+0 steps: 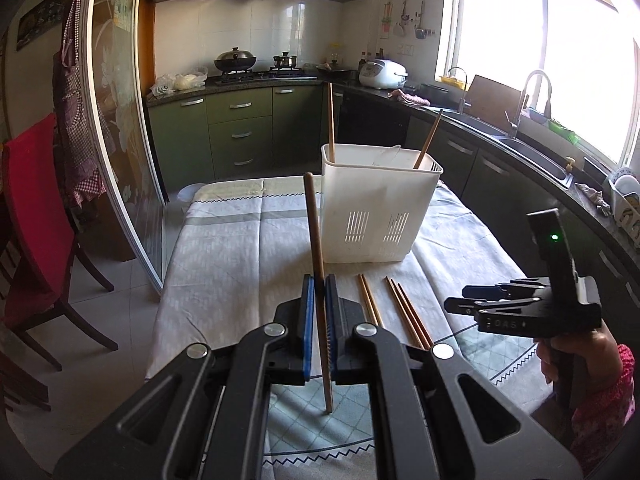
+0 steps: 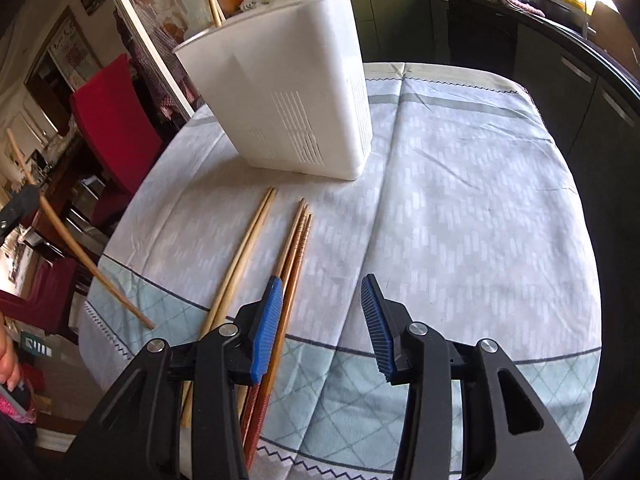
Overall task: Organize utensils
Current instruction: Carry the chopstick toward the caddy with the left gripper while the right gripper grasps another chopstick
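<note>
My left gripper is shut on a brown chopstick that stands nearly upright between its blue pads, just in front of the white slotted utensil holder. Two chopsticks lean inside the holder. Several more chopsticks lie on the cloth to the right. In the right wrist view my right gripper is open above the cloth with nothing between its pads. Its left pad hangs over the darker chopsticks, with a pale pair beside them and the holder beyond. The held chopstick shows at the far left.
The table wears a grey and pale blue cloth. A red chair stands at its left, by a sliding glass door. Dark green cabinets, a stove and a sink run along the back and right. A hand grips the right gripper.
</note>
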`<state>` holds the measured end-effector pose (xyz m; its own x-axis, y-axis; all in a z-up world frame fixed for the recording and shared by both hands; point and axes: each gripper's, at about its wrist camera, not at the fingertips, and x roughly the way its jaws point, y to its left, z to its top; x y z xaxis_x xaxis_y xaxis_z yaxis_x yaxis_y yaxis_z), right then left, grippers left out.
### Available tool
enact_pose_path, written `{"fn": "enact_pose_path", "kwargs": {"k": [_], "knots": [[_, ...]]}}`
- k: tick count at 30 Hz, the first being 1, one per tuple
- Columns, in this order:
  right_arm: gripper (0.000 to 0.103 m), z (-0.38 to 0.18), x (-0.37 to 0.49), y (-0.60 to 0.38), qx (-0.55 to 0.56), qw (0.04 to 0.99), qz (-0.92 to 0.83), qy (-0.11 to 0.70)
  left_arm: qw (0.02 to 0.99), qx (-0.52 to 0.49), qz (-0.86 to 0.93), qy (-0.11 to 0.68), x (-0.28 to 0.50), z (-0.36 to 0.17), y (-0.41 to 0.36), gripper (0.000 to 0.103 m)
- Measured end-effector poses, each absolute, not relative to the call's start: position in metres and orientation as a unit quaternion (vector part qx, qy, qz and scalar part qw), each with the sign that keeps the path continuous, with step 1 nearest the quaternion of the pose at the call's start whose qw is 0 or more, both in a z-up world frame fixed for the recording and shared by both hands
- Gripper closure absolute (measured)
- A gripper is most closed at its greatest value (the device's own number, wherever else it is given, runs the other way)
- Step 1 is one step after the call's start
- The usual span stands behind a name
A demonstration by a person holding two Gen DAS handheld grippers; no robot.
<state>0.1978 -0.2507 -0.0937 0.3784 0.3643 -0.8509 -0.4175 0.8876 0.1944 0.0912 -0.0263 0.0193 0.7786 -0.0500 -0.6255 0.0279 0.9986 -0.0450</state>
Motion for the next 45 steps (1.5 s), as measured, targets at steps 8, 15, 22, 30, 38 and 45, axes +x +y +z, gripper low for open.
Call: {"fn": "enact_pose_path", "kwargs": {"k": [8, 15, 22, 30, 38, 45], "knots": [[0.08, -0.121, 0.224, -0.226, -0.055, 0.799, 0.233, 0.551, 0.943, -0.002, -0.032, 0.33, 0.088, 0.019, -0.032, 0.098], [0.083, -0.124, 0.224, -0.216, -0.06, 0.791, 0.244, 0.558, 0.943, 0.001, -0.031, 0.332, 0.088, 0.019, -0.032, 0.097], [0.086, -0.124, 0.217, -0.199, -0.082, 0.789, 0.244, 0.558, 0.943, 0.004, -0.032, 0.331, 0.089, 0.019, -0.033, 0.097], [0.094, -0.132, 0.211, -0.167, -0.139, 0.797, 0.227, 0.542, 0.943, 0.006, -0.031, 0.331, 0.088, 0.018, -0.032, 0.097], [0.096, -0.08, 0.2, -0.189, -0.062, 0.843, 0.24, 0.477, 0.943, 0.004, -0.028, 0.331, 0.087, 0.017, -0.029, 0.097], [0.096, -0.006, 0.151, -0.244, 0.026, 0.908, 0.241, 0.341, 0.944, 0.009, -0.026, 0.33, 0.086, 0.017, -0.031, 0.097]]}}
